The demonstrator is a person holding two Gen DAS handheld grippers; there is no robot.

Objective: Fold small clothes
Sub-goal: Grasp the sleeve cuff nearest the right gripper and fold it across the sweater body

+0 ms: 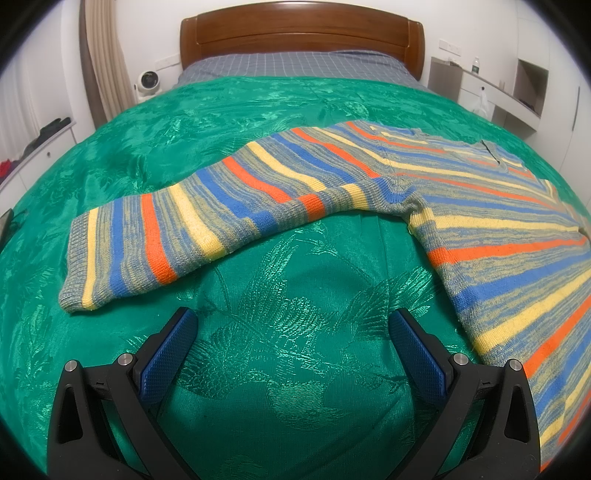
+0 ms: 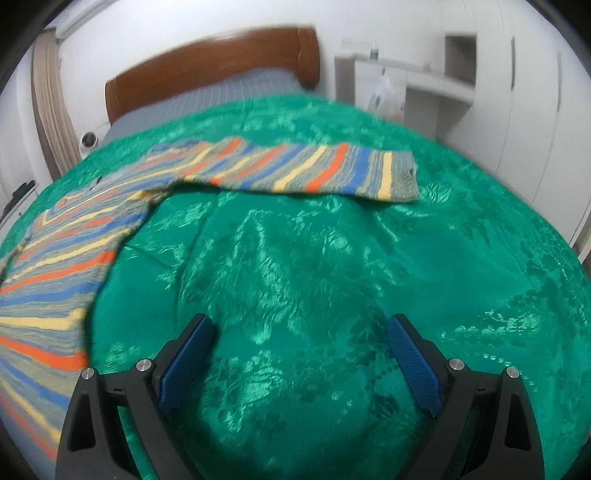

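A striped knit sweater in blue, orange, yellow and grey lies flat on the green bedspread. In the left wrist view its left sleeve stretches out to the left, cuff nearest me. My left gripper is open and empty, just below that sleeve over bare bedspread. In the right wrist view the sweater body lies at the left and its other sleeve stretches right. My right gripper is open and empty, well short of that sleeve.
A wooden headboard and a grey checked sheet are at the far end of the bed. A white fan stands at the left. White shelves and cabinets line the right wall.
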